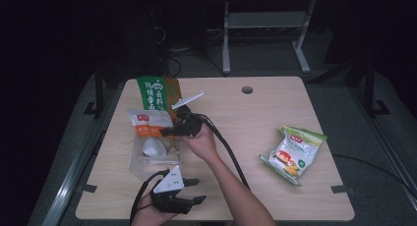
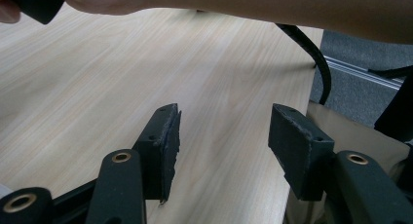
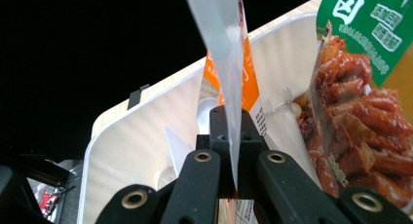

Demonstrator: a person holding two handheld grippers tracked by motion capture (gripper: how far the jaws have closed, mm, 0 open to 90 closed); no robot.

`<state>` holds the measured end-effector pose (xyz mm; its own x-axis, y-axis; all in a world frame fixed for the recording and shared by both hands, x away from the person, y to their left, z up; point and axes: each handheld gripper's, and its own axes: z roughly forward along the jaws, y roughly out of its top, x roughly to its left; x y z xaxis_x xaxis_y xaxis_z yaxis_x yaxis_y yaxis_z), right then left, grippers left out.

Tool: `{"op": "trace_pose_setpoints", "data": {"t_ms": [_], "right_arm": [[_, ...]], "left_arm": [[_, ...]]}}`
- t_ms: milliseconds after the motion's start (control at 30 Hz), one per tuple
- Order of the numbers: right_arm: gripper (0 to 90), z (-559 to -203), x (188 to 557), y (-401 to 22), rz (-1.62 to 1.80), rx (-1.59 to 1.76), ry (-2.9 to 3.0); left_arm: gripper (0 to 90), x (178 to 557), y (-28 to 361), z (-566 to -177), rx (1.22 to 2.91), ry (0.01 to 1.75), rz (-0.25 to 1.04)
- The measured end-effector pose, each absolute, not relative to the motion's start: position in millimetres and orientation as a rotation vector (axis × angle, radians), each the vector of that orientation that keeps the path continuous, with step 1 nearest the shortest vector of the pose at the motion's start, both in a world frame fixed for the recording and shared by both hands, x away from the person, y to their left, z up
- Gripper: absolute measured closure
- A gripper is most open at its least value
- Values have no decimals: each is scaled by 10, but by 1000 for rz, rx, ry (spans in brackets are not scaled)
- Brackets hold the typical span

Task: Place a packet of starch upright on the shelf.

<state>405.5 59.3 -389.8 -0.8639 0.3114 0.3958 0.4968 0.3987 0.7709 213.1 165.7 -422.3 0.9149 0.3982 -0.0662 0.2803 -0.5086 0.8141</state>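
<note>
The person's right gripper (image 1: 167,131) is clenching the thin edge of an orange-and-white packet (image 1: 147,123), a flat, glossy foil sachet. In the right gripper view the two black jaws are meeting on that packet's silvery seam (image 3: 229,87), which is rising straight up between them like a blade. The packet is standing inside the clear plastic box (image 1: 140,162), a shallow, rounded-corner tub with milky translucent walls, at the box's far end. Just beyond it, at the box's far edge, a taller green pouch (image 1: 156,94) is leaning upright; its smooth printed face is carrying white characters, and a window in the right gripper view is showing ridged, reddish-brown strips (image 3: 360,131) inside. A crumpled white piece (image 1: 153,147) is lying on the box's floor, nearer than the orange packet.

The left gripper (image 1: 194,190) is hovering just in front of the box's near side, over the pale wood-grain table (image 1: 236,118). Its jaws are standing released, apart with nothing between them; in the left gripper view the rubbery black pads (image 2: 163,141) are looking scuffed along their edges, with bare tabletop showing in the gap.

Well to the right of the box, a puffy white-and-green bag (image 1: 294,154) with a yellow corn picture is lying flat near the table's right side. A thick black cable (image 1: 228,147) is trailing from the right gripper past the box toward the table's near edge.
</note>
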Motion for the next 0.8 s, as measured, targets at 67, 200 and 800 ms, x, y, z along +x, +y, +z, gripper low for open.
{"op": "trace_pose_setpoints", "data": {"t_ms": [67,200,800], "right_arm": [[889,-3894,4055,594,-1454,-725,-2467],[841,-3877,4046,586,-1453,-732,-2460],[656,-3638,3921,161,-1457,-703,-2495]], "left_arm": [[443,2131,1658,-4223,2136,483,161],[431,2133,1661,-4221,2133,490,165],[396,2156,1645,-4234,2136,500,168]]}}
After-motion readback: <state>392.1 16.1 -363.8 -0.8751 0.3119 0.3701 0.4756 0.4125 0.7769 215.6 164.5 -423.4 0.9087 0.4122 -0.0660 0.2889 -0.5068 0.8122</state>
